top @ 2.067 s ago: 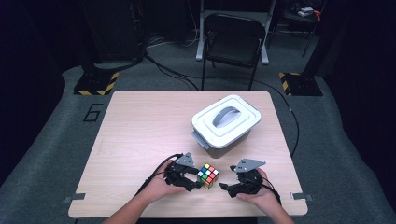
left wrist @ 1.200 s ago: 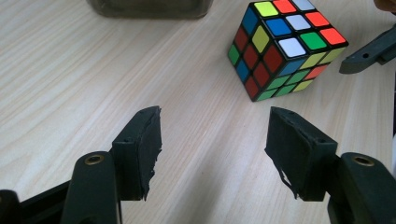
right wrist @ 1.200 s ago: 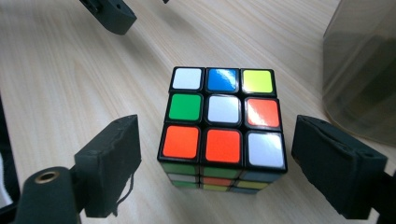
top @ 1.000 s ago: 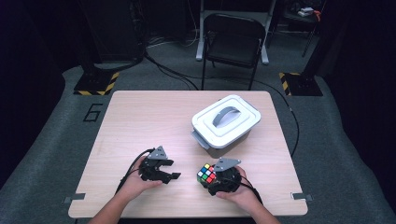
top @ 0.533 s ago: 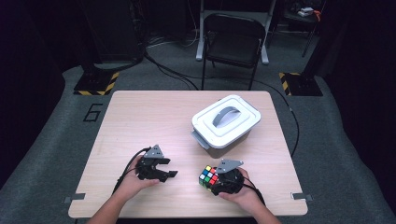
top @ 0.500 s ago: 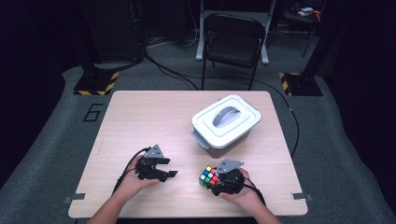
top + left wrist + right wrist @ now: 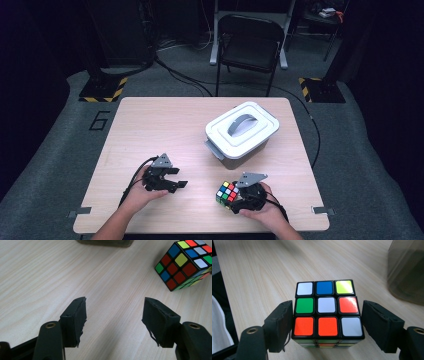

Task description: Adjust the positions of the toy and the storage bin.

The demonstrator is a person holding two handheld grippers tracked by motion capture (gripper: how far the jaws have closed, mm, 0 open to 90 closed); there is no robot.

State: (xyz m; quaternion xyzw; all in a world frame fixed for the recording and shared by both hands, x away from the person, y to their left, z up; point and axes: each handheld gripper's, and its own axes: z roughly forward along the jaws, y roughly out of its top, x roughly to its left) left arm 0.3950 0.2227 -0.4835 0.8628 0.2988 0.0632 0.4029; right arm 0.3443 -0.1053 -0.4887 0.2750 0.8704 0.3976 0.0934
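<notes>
A scrambled colour cube (image 7: 227, 192) stands on the wooden table (image 7: 150, 130) near its front edge, right of centre. My right gripper (image 7: 226, 196) reaches around it from the right. In the right gripper view the cube (image 7: 327, 308) sits between the two black pads of the right gripper (image 7: 327, 302), with a thin gap at the right pad (image 7: 379, 325). Those jaws have just been opening with the cube between them. My left gripper (image 7: 182, 184) rests to the left of the cube, open and with nothing in it. In the left gripper view, the left gripper (image 7: 115, 302) has the cube (image 7: 186, 263) off to the upper right.
A white lidded box (image 7: 242, 131) with a grey handle stands behind the cube at the table's right; its wall (image 7: 407, 272) is close on the right gripper's right. A black chair (image 7: 248, 42) stands beyond the table. Bare wood lies at the left and far side.
Two seconds ago both grippers met at the cube near the front centre. The left gripper has since drawn away to the left, and the right gripper and cube have shifted right and nearer.
</notes>
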